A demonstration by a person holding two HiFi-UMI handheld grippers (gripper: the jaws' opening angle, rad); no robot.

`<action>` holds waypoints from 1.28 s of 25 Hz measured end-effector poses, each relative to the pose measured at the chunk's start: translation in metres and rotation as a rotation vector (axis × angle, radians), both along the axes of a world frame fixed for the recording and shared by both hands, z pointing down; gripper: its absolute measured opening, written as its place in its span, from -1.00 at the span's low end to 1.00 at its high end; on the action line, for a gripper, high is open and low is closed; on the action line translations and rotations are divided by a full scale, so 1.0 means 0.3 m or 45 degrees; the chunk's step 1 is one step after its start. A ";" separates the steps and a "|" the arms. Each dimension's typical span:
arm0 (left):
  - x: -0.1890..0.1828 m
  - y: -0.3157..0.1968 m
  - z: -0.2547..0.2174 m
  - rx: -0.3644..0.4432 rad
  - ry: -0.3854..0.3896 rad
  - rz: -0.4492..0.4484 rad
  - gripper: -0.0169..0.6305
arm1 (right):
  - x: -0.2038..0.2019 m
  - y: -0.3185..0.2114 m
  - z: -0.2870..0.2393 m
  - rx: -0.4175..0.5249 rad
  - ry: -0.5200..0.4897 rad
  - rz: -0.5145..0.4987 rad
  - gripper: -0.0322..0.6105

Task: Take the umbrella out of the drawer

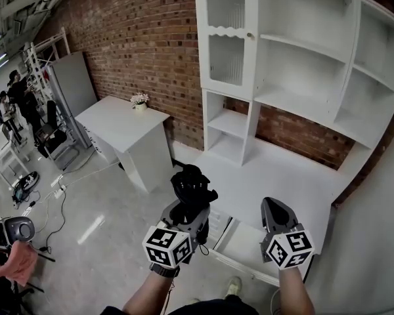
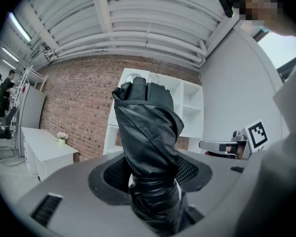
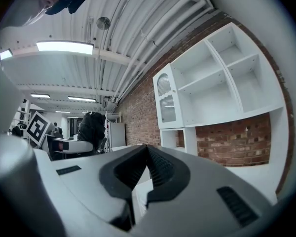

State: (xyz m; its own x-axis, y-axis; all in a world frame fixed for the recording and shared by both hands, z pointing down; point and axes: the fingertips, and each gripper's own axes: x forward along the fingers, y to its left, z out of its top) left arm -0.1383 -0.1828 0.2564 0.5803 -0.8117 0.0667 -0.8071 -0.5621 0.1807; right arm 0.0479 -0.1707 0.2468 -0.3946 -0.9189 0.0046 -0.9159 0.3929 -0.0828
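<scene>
A black folded umbrella (image 1: pixel 192 184) stands upright in my left gripper (image 1: pixel 188 205), held above the floor in front of the white desk (image 1: pixel 295 176). In the left gripper view the umbrella (image 2: pixel 148 132) fills the middle, and the left gripper (image 2: pixel 150 176) is shut on its lower part. To its right my right gripper (image 1: pixel 273 207) hovers over the open white drawer (image 1: pixel 246 245), whose inside shows white. The jaws of the right gripper (image 3: pixel 147 149) meet at the tips with nothing between them. The right gripper view also shows the umbrella (image 3: pixel 91 127) off to the left.
A white shelf hutch (image 1: pixel 302 51) stands on the desk against the brick wall. Left of it a small white table (image 1: pixel 121 126) carries a flower pot (image 1: pixel 140 100). Cables (image 1: pixel 49 205) and gear lie on the floor at far left, where people (image 1: pixel 13 97) stand.
</scene>
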 end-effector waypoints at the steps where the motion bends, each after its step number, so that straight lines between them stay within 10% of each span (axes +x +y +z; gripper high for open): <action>1: -0.001 0.003 -0.008 0.011 -0.003 0.000 -0.22 | 0.000 0.004 -0.009 0.008 0.003 0.002 -0.89; 32: -0.025 -0.013 -0.054 0.077 -0.009 -0.015 -0.22 | -0.035 -0.005 -0.058 0.061 0.050 0.003 -0.89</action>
